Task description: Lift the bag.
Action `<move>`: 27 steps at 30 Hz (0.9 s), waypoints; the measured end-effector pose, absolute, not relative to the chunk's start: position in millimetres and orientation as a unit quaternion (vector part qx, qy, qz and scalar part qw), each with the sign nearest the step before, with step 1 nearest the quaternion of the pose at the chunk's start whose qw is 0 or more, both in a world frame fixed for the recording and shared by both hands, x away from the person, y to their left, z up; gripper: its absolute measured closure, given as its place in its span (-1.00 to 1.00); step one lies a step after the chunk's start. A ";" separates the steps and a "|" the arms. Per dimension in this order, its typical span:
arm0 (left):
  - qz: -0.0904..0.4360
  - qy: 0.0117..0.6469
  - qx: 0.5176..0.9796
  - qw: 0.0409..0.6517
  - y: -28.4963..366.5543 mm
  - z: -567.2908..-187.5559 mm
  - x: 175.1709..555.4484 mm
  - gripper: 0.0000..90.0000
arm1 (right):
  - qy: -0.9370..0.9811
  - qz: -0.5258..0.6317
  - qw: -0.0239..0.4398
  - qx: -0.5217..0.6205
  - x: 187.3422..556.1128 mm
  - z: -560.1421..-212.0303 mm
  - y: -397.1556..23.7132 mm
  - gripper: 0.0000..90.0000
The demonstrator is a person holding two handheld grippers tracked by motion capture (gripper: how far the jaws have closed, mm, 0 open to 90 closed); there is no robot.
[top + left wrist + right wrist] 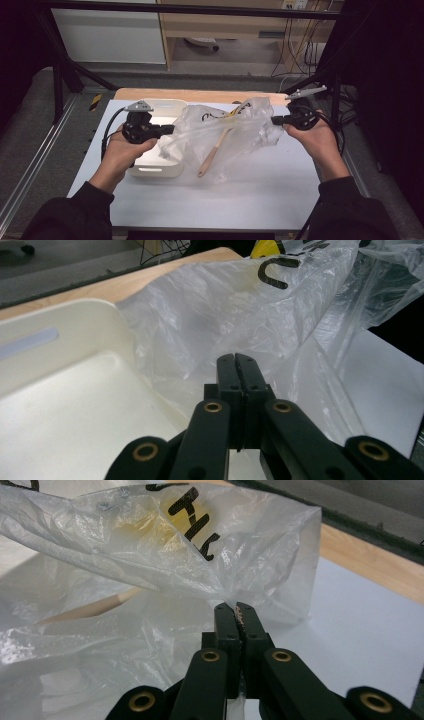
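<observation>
A clear plastic bag (225, 130) with black lettering hangs stretched between my two grippers above the white tabletop. Inside it a wooden spatula (212, 152) lies slanted, handle end low. Something yellow (135, 527) shows through the film near the lettering. My left gripper (170, 130) is shut on the bag's left edge, over the tray. In the left gripper view the jaws (235, 359) meet with the bag's film (225, 305) at their tips. My right gripper (274, 120) is shut on the bag's right edge; its tips (236, 606) pinch the film (150, 545), and the spatula's handle (90, 608) shows behind.
A cream plastic tray (150, 172) with slot handles sits under the bag's left part; its inside (60, 405) is bare. The white table (250, 195) has a wooden strip (200, 95) along its back edge. Black frame posts stand at both back corners.
</observation>
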State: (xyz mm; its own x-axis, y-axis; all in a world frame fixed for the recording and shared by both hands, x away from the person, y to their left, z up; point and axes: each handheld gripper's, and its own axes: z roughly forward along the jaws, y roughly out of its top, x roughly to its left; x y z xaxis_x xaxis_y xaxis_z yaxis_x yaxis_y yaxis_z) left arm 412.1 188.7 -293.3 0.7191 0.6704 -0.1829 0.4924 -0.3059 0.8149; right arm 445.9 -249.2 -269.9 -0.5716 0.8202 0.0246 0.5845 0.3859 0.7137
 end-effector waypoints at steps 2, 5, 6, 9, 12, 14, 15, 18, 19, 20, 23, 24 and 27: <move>0.091 0.359 0.804 0.465 190.2 -298.5 402.9 1.00 | 0.817 0.350 0.167 0.427 436.9 -277.7 -248.1 1.00; 0.084 0.355 0.805 0.467 191.4 -306.6 388.6 1.00 | 0.819 0.353 0.158 0.423 422.9 -290.1 -246.5 1.00; 0.083 0.354 0.806 0.467 191.2 -310.1 383.6 1.00 | 0.819 0.355 0.156 0.423 418.2 -294.4 -245.9 1.00; 0.083 0.351 0.808 0.466 190.6 -320.1 370.7 1.00 | 0.821 0.356 0.155 0.419 405.5 -307.7 -244.9 1.00; 0.079 0.355 0.800 0.478 191.5 -331.6 357.0 1.00 | 0.818 0.361 0.151 0.420 393.9 -321.0 -245.1 1.00; 0.089 0.356 0.797 0.480 192.2 -336.6 348.9 1.00 | 0.820 0.361 0.147 0.419 387.0 -329.6 -244.8 1.00; 0.092 0.356 0.797 0.479 192.3 -339.1 345.5 1.00 | 0.822 0.359 0.145 0.419 382.8 -336.0 -244.7 1.00; 0.100 0.354 0.797 0.479 193.2 -347.3 334.4 1.00 | 0.822 0.357 0.142 0.421 374.6 -350.5 -244.5 1.00; 0.100 0.353 0.798 0.479 193.7 -351.0 330.3 1.00 | 0.823 0.353 0.145 0.422 371.9 -354.5 -244.0 1.00; 0.098 0.354 0.798 0.479 193.4 -355.7 326.3 1.00 | 0.823 0.354 0.144 0.420 369.3 -358.5 -243.6 1.00; 0.087 0.356 0.798 0.479 194.4 -367.8 317.2 1.00 | 0.826 0.350 0.145 0.419 364.1 -369.8 -242.8 1.00; 0.085 0.356 0.799 0.477 194.3 -371.9 314.9 1.00 | 0.826 0.350 0.144 0.417 363.0 -372.7 -242.7 1.00; 0.084 0.352 0.807 0.467 192.5 -384.2 309.2 1.00 | 0.825 0.350 0.141 0.421 359.4 -379.3 -243.1 1.00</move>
